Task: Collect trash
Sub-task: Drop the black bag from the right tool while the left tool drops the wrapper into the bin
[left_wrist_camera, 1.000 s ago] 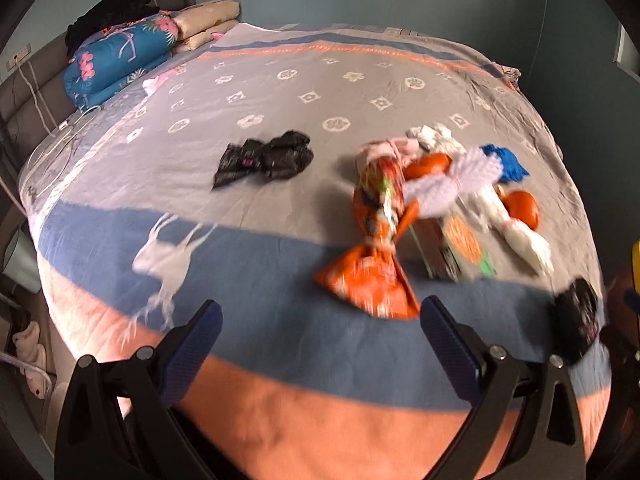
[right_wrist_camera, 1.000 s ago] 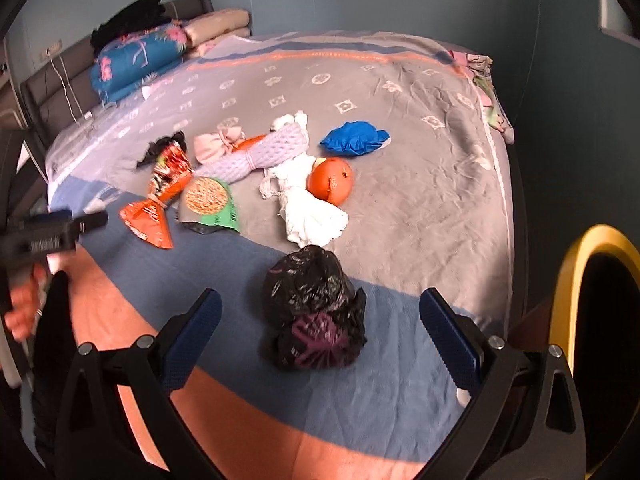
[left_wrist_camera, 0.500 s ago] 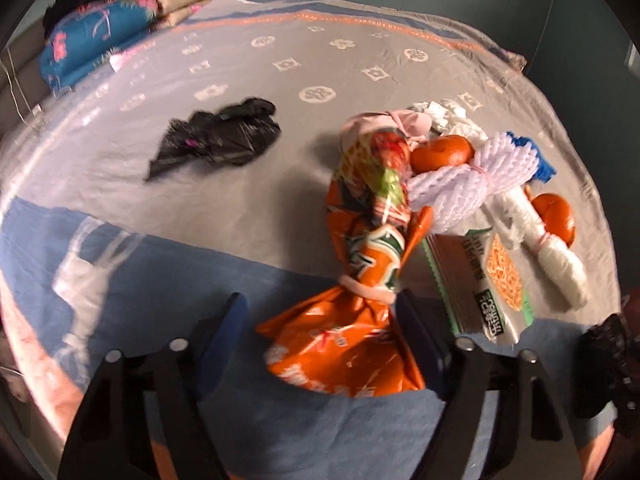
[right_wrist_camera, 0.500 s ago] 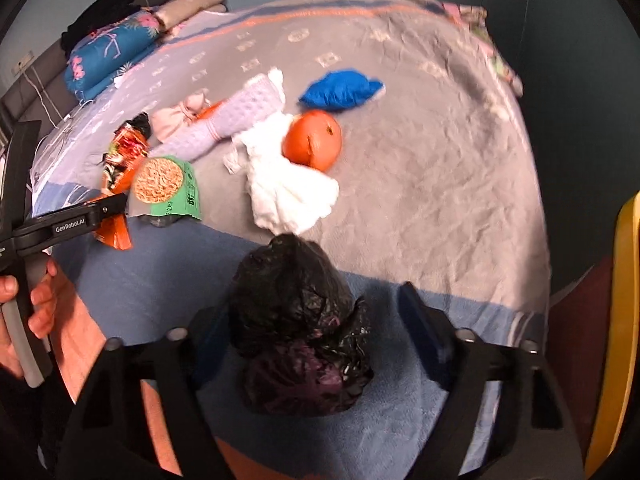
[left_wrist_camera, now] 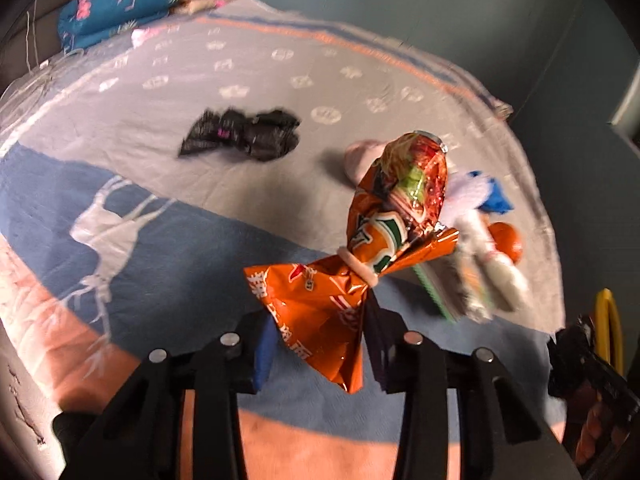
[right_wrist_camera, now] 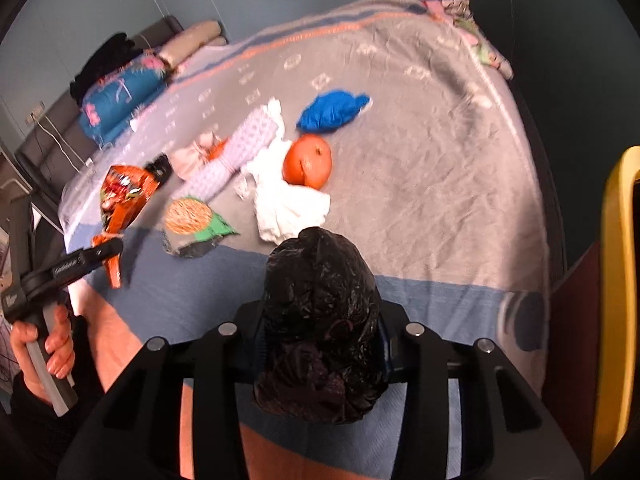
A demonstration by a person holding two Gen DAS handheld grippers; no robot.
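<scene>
Left wrist view: left gripper (left_wrist_camera: 318,354) jaws just closed on orange snack bag (left_wrist_camera: 352,272) between them, right gripper (right_wrist_camera: 320,354) likewise clamped on black bag (right_wrist_camera: 320,320), both pickups gripped; next likely lift, carry to bin.

Bed (right_wrist_camera: 460,184) far right side is bare grey blanket, open for passing. Centre is cluttered: round orange fruit (right_wrist_camera: 307,165), crumpled white tissue (right_wrist_camera: 290,206), blue crumpled plastic bag (right_wrist_camera: 332,110), lilac foam net sleeve (right_wrist_camera: 236,152), green noodle packet (right_wrist_camera: 194,220), all close together. Loose black bag (left_wrist_camera: 244,132) lies apart on my left, clear blanket around it. Yellow rim (right_wrist_camera: 618,280) blocks the right edge. Stacked folded bedding (left_wrist_camera: 120,0) fills the headboard corner.
</scene>
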